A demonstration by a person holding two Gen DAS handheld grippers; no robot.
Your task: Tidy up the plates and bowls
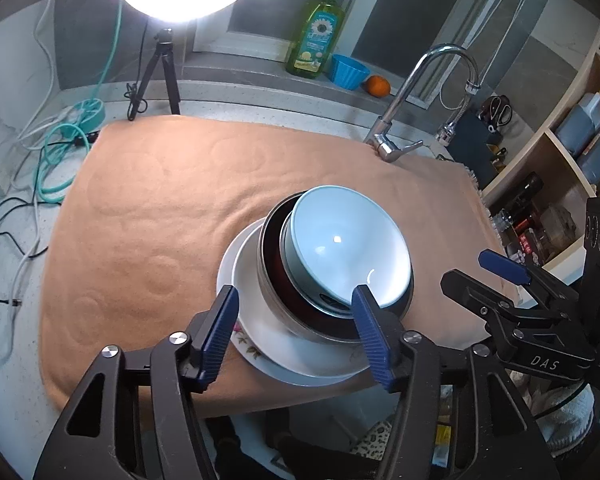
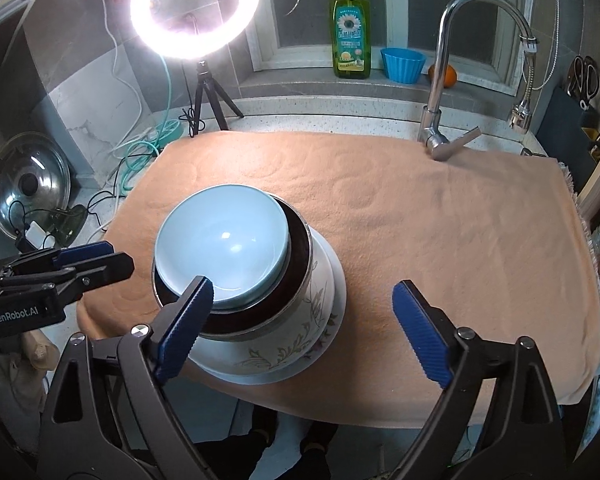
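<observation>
Our left claw (image 1: 296, 336) and right claw (image 2: 304, 332) are both spread, pinching nothing. The pale blue round bowl (image 1: 348, 248) sits tilted in the stack, low in the frame. A bump could slide it off.

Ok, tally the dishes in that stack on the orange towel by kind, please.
Light blue bowl: 1
Dark bowl with metal rim: 1
Floral white bowl: 1
White plate: 1
Total: 4 dishes

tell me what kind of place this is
Most likely a home kitchen counter by a window. A faucet rises behind the towel, a dish soap bottle stands on the sill, and stacked bowls sit on a plate.
</observation>
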